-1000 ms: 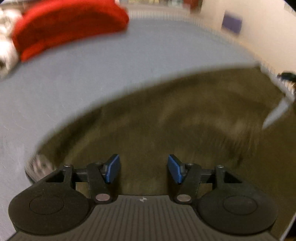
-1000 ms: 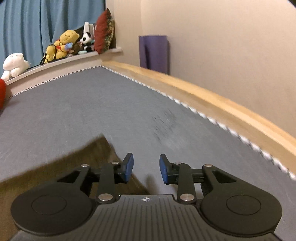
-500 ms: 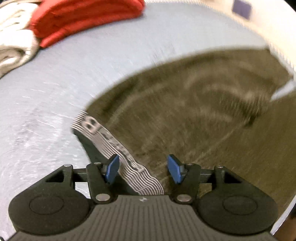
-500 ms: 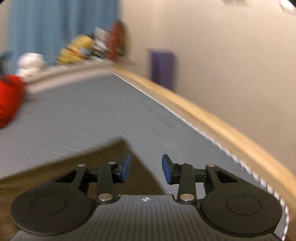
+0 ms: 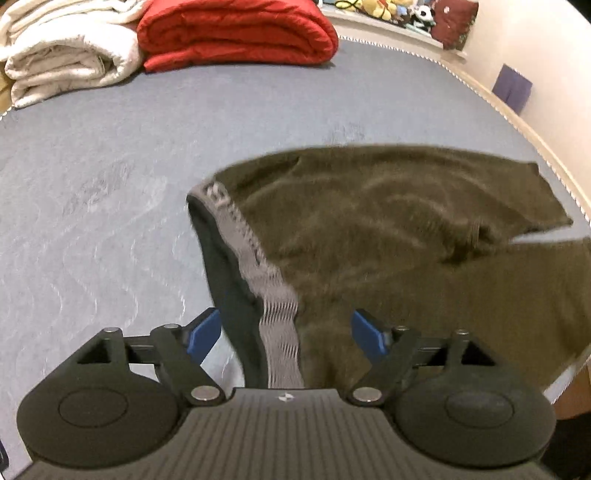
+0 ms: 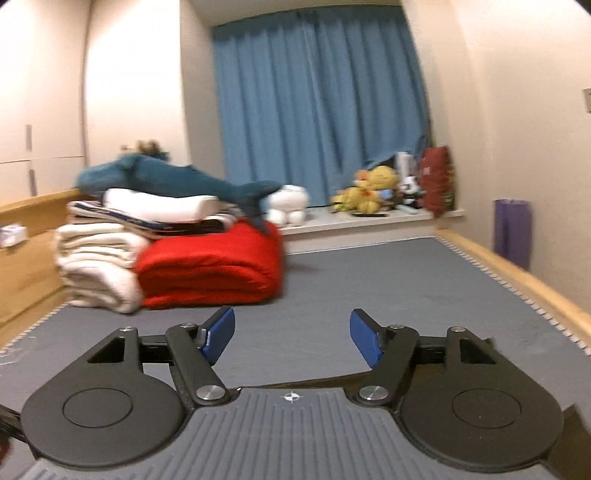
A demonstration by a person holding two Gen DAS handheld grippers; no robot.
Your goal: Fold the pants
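Observation:
Olive-green pants [image 5: 388,229] lie spread on the grey mattress [image 5: 147,155], legs running to the right. Their grey patterned waistband [image 5: 255,254] runs from the middle down toward me. My left gripper [image 5: 286,328] is open, its blue pads either side of the waistband's near end, with nothing pinched. My right gripper [image 6: 291,336] is open and empty, raised and looking across the mattress [image 6: 369,280]; only a dark sliver of the pants [image 6: 332,380] shows just under its fingers.
A folded red blanket [image 5: 236,33] and a folded white blanket [image 5: 62,51] lie at the far left end, also in the right wrist view [image 6: 210,269], with a blue plush shark [image 6: 177,181] on top. A wooden bed rail [image 6: 517,284] runs along the right. Stuffed toys [image 6: 369,188] sit on the sill.
My left gripper has pulled back along the pants to the waistband. My right gripper has opened wider and swung left and up, from the bed rail to the blanket pile.

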